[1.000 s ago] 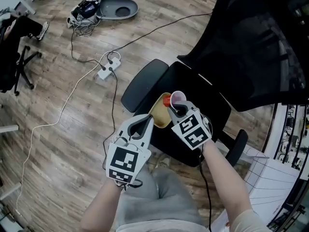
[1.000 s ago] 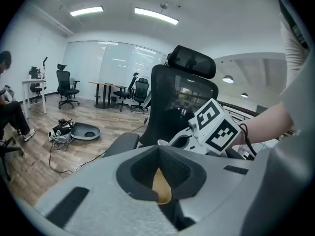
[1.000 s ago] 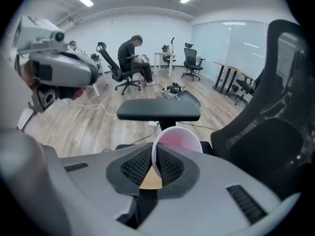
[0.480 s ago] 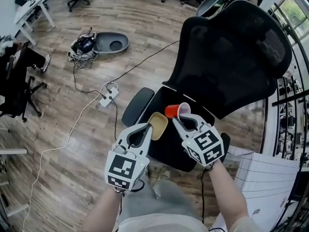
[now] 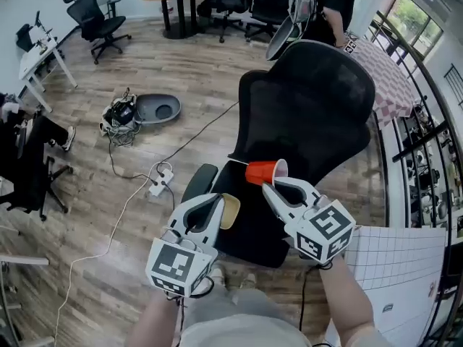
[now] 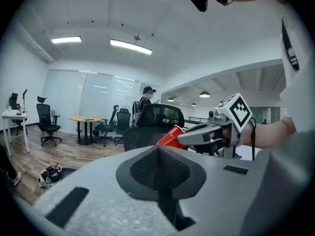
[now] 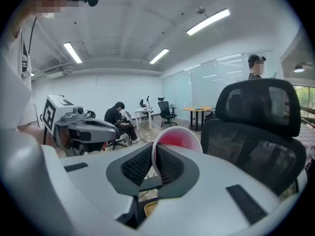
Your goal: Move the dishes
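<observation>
1. Two hand-held grippers sit side by side in front of the person, roughly level, above the seat of a black mesh office chair (image 5: 311, 114).
2. The left gripper (image 5: 215, 210) has its jaws pressed together on the edge of a shallow tan dish (image 5: 229, 211). The dish hangs at the jaw tips, clear of the seat.
3. The right gripper (image 5: 273, 187) is clamped on the wall of a red disposable cup (image 5: 265, 172), one pad inside and one outside.
4. The cup is tipped on its side, mouth toward the gripper. It has a white rim and a reddish interior.
</observation>
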`<state>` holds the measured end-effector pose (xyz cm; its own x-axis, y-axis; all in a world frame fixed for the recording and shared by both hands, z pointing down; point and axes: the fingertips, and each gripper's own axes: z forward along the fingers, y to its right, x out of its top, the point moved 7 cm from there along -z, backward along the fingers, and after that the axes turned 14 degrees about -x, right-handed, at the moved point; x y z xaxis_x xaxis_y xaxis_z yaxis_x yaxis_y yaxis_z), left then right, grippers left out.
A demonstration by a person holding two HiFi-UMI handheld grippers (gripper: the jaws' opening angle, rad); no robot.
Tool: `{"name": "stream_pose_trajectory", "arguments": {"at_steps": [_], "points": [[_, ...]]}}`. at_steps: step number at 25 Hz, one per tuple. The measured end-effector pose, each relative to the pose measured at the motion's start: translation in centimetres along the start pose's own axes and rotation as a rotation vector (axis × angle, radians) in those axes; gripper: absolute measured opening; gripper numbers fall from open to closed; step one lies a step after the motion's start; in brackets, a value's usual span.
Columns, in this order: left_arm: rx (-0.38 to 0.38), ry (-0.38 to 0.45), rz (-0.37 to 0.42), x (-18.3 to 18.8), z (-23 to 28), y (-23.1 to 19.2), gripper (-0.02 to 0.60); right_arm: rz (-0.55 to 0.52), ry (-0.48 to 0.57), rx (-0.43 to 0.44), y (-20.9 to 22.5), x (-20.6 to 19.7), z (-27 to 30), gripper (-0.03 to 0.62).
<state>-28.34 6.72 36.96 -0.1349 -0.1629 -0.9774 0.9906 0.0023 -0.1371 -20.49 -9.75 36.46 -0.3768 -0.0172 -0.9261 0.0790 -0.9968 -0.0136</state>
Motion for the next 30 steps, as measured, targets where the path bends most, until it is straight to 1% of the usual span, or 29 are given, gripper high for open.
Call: {"name": "stream_pose_trajectory", "arguments": {"at_steps": [2,6,9,13,17,19,22,25,30], "points": [[-0.007,0.029,0.021,1.6,-0.5,1.2,0.014,0.01,0.031,-0.003,-0.2,1.2,-2.1,0.032],[-0.006,0.121,0.061,5.2,-2.2,3.5,0.014,0.023,0.118,0.011,-1.6,4.3,-6.6,0.032],[-0.034,0.152,0.07,7.0,-3.0,4.8,0.014,0.01,0.177,0.003,-2.7,6.1,-9.4,0.032],[-0.09,0.154,0.103,8.8,-2.8,6.7,0.014,0.002,0.25,-0.043,-3.2,7.2,-12.8,0.032],[-0.134,0.162,0.145,10.8,-2.6,8.9,0.014,0.065,0.33,-0.084,-3.0,7.4,-16.4,0.032],[-0.15,0.173,0.159,11.6,-2.4,10.1,0.014,0.084,0.354,-0.105,-2.7,7.4,-18.3,0.032],[-0.185,0.189,0.171,12.7,-1.7,11.7,0.014,0.097,0.382,-0.152,-2.1,7.5,-20.9,0.032],[-0.244,0.187,0.192,12.9,-1.1,13.3,0.014,0.121,0.406,-0.197,-2.1,7.1,-23.0,0.032],[-0.366,0.166,0.187,14.3,1.9,18.3,0.014,0.126,0.385,-0.291,-0.3,6.5,-28.3,0.032]]}}
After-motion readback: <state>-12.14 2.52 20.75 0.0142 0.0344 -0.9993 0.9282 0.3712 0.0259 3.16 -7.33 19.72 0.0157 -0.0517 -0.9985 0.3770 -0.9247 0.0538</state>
